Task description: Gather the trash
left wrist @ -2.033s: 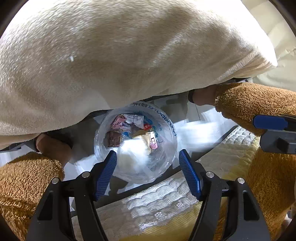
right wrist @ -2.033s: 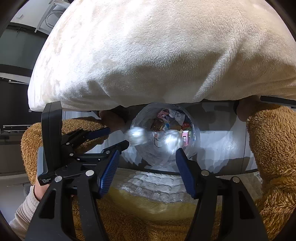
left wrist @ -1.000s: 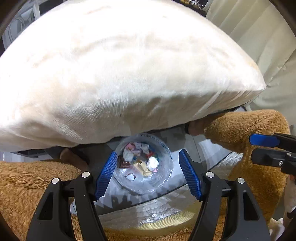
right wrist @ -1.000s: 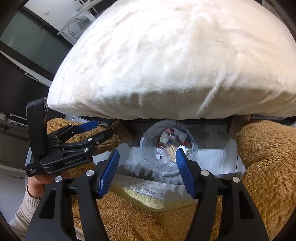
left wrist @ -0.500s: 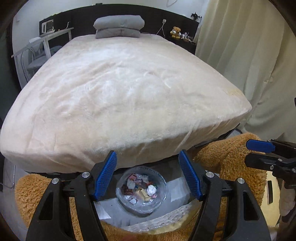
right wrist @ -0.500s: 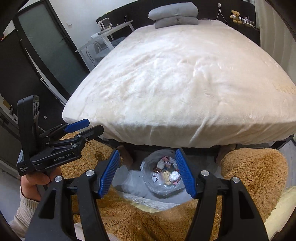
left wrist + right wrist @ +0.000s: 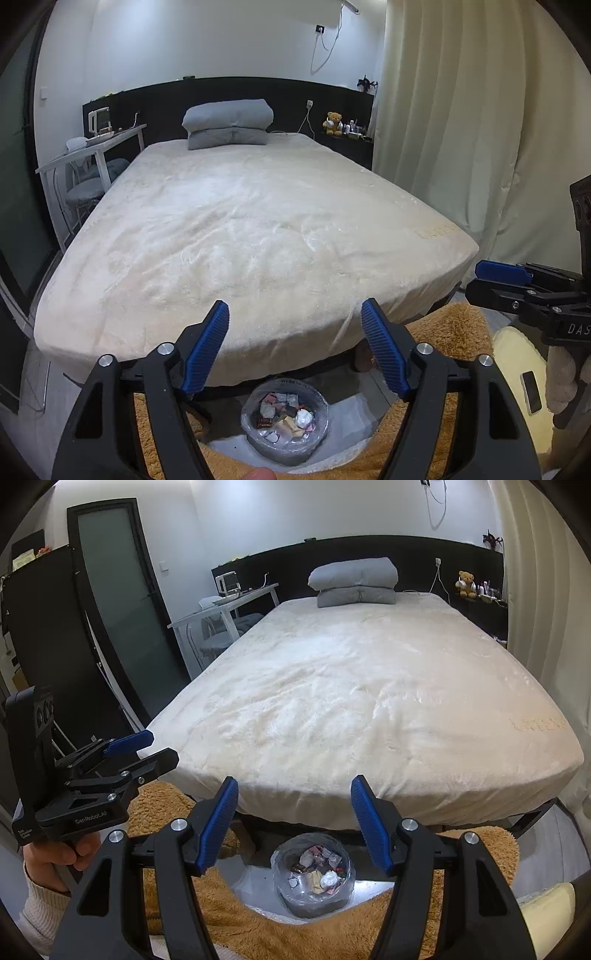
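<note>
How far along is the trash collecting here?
Mostly done, it seems: the clear-lined trash bin on the floor at the foot of the bed holds wrappers and crumpled paper. The left gripper and right gripper are open and empty. No litter shows on the cream plush bedspread.

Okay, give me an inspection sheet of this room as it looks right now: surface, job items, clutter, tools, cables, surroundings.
Surface: bed with a cream cover, nothing seen lying on it except folded grey bedding at the head.
Job's things: bin on the floor at the bed's foot, lined with clear plastic, holding wrappers.
Clutter: teddy bear and small items on the dark shelf by the headboard.
Grippers: left tool open, empty; right tool open, empty; both held above the bin.
Cables: white cable from a headboard socket onto the bed; another hangs on the wall.
Surroundings: white desk with chairs, frosted door, curtain, brown fleece around the bin.
</note>
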{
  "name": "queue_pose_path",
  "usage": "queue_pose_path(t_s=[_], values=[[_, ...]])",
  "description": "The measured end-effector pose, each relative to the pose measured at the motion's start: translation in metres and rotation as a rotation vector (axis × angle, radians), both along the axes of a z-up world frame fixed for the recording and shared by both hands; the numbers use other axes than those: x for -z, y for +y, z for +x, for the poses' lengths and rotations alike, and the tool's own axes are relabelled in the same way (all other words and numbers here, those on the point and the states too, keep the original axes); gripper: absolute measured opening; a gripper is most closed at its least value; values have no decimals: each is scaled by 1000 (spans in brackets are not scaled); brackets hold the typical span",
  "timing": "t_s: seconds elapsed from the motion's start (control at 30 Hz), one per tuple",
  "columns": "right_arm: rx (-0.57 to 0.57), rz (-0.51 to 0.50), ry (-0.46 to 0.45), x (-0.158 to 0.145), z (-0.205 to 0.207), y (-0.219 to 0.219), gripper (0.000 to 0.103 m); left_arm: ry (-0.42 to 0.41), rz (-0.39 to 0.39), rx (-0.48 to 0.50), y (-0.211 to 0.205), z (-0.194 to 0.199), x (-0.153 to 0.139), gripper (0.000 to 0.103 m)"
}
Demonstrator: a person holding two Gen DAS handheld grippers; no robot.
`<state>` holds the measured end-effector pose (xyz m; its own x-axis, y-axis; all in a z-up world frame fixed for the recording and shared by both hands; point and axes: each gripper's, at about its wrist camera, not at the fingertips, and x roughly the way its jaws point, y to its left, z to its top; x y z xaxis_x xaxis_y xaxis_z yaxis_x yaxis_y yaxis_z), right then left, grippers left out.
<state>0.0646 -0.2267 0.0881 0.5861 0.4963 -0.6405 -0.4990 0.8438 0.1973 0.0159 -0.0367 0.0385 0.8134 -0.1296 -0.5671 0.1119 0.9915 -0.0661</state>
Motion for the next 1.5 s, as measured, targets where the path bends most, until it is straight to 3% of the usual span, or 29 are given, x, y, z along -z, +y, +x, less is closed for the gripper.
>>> queue_pose_path(t_s=[0.1,0.17,0.2,0.27,0.37,0.87,1.5], values=[[6,3,-43,-13,-12,-4,68,-43,13,3,-5,-14,-13,79],[14,1,-75,-21,-19,-6,76,-64,23,2,-7,-22,-20,80],[15,7,-86,-25,-22,-7,78,-73,31,-3,-8,-25,-23,82],[14,8,-112,-31,-27,-9,85,-99,41,-19,-8,-32,-29,97],[17,11,-153,-38,-36,-10,98,-118,16,-24,-5,-40,-37,97],[-3,2,-224,-55,-61,-8,98,-165,51,-61,-4,-59,-51,97],[8,5,-221,-57,-62,-14,98,-179,85,-61,-12,-64,-52,97]])
